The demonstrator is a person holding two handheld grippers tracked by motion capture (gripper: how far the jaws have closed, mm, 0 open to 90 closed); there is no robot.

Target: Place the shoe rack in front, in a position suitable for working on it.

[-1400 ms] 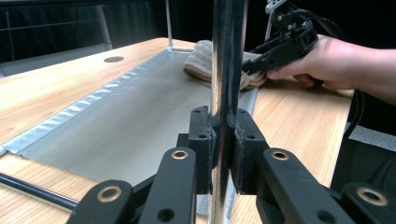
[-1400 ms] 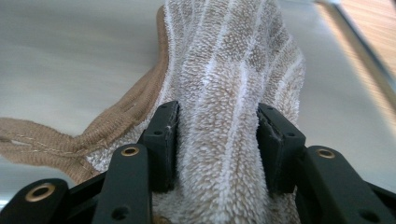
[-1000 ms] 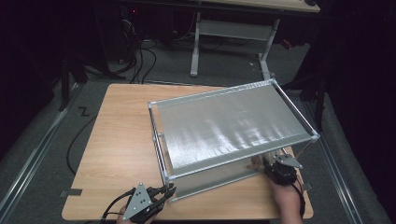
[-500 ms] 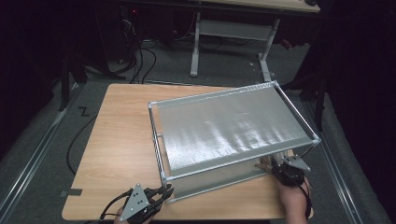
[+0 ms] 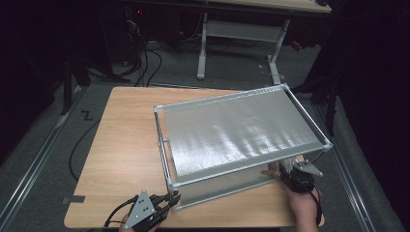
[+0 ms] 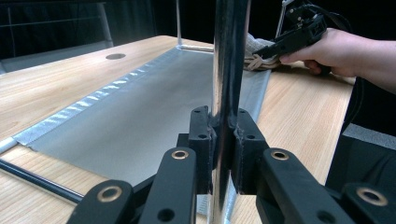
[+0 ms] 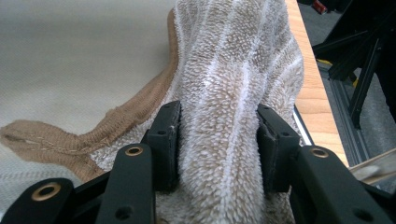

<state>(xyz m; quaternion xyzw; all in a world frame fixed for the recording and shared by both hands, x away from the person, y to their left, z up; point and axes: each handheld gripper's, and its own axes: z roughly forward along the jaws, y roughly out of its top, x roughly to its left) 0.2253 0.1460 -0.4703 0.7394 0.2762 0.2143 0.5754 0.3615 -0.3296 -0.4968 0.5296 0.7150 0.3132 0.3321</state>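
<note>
Now the right tongs, clamped on the towel, sit farther right under the rack; left tongs stay clamped on its post.

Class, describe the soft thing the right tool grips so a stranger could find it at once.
Start at the wooden table and the silver rack on it. At the rack's near right corner, on its lower shelf, the right tool pinches a fluffy cloth. It is beige with pale stripes and a tan ribbed edge, the one soft thing among metal.
</note>
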